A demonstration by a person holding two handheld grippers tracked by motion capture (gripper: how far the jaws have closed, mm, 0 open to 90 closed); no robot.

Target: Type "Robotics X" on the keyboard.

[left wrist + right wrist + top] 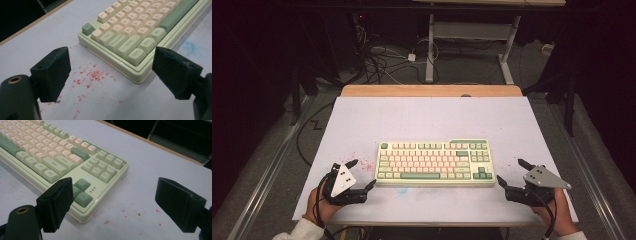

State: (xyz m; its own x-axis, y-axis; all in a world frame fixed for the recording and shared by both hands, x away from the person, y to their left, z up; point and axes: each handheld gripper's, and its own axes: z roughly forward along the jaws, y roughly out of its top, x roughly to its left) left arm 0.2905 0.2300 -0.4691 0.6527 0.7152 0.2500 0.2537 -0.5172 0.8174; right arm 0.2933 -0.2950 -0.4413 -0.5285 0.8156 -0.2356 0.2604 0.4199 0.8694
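Note:
A green and cream keyboard (435, 162) lies flat in the middle of the white table (427, 117). My left gripper (362, 174) is open just off the keyboard's near left corner (135, 75), with nothing between its jaws. At the opposite end my right gripper (510, 173) is open too, beside the keyboard's near right corner (85, 216) where the arrow keys (82, 192) sit. Neither gripper touches the keyboard. A hand holds each gripper from the table's front edge.
Red specks (92, 75) stain the table left of the keyboard, and a few red specks (138, 213) lie to its right. A faint blue smear (190, 46) marks the surface in front of it. Behind the table are cables (382, 60) and a desk frame (472, 35).

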